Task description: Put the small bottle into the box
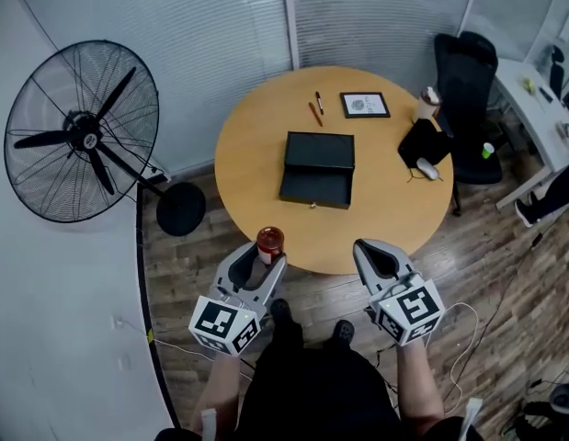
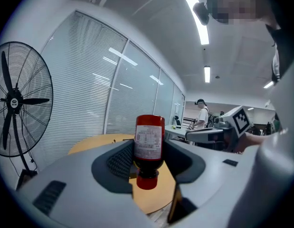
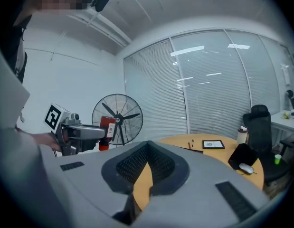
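The small bottle (image 1: 270, 243), dark red with a white label, is clamped between the jaws of my left gripper (image 1: 266, 259) at the near edge of the round wooden table (image 1: 256, 136). In the left gripper view the bottle (image 2: 149, 144) stands across the jaws with its red cap at the lower end. The black box (image 1: 317, 169) lies open at the table's middle, well beyond both grippers. My right gripper (image 1: 370, 249) hovers at the near table edge, shut and empty; its jaws (image 3: 147, 151) meet. From there I see the left gripper (image 3: 79, 134) with the bottle (image 3: 107, 128).
A big standing fan (image 1: 82, 131) is on the floor at the left. Two pens (image 1: 316, 107), a framed sheet (image 1: 365, 105), a cup (image 1: 429, 99), a black pouch (image 1: 422, 142) and a mouse (image 1: 428, 168) lie on the far and right parts. A black chair (image 1: 468, 81) stands behind.
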`<state>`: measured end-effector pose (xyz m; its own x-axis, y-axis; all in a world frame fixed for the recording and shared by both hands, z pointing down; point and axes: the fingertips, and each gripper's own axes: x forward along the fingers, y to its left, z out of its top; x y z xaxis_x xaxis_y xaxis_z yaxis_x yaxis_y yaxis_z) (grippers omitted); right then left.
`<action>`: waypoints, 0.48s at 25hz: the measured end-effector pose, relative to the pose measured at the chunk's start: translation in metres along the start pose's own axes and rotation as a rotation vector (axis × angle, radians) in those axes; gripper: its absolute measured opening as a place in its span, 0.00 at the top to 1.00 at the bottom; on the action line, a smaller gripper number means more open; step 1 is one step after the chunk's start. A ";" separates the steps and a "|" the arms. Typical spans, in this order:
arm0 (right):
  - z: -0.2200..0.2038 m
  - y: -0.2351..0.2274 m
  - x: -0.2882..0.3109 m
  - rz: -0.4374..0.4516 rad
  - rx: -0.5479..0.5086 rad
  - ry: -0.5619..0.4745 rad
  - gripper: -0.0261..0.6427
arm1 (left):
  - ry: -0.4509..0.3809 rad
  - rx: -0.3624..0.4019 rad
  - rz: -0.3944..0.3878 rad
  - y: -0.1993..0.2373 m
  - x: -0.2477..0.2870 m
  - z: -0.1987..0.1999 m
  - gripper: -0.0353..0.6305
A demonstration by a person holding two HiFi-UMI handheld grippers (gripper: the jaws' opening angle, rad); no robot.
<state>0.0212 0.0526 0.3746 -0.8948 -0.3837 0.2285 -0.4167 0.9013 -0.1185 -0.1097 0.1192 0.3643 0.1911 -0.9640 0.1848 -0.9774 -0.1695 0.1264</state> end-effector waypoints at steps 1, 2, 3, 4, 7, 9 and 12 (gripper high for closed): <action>0.002 0.001 0.006 -0.010 0.000 0.002 0.95 | 0.002 0.006 -0.014 0.007 0.003 0.001 0.66; 0.003 0.001 0.011 -0.021 0.000 0.004 0.95 | 0.005 0.013 -0.028 0.013 0.005 0.002 0.66; 0.004 0.001 0.016 -0.032 0.001 0.006 0.95 | 0.007 0.021 -0.041 0.018 0.007 0.002 0.66; 0.005 0.001 0.022 -0.044 0.002 0.007 0.95 | 0.009 0.027 -0.053 0.024 0.010 0.003 0.66; 0.011 0.003 0.039 -0.075 0.019 -0.003 0.95 | 0.011 0.032 -0.088 0.040 0.017 0.003 0.66; 0.013 0.006 0.050 -0.093 0.034 -0.008 0.95 | 0.013 0.035 -0.110 0.051 0.020 0.003 0.66; 0.008 0.008 0.064 -0.136 0.032 0.011 0.95 | 0.016 0.039 -0.143 0.068 0.022 0.003 0.66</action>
<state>-0.0405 0.0340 0.3805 -0.8281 -0.4991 0.2552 -0.5388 0.8343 -0.1164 -0.1721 0.0854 0.3736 0.3299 -0.9261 0.1833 -0.9427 -0.3131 0.1149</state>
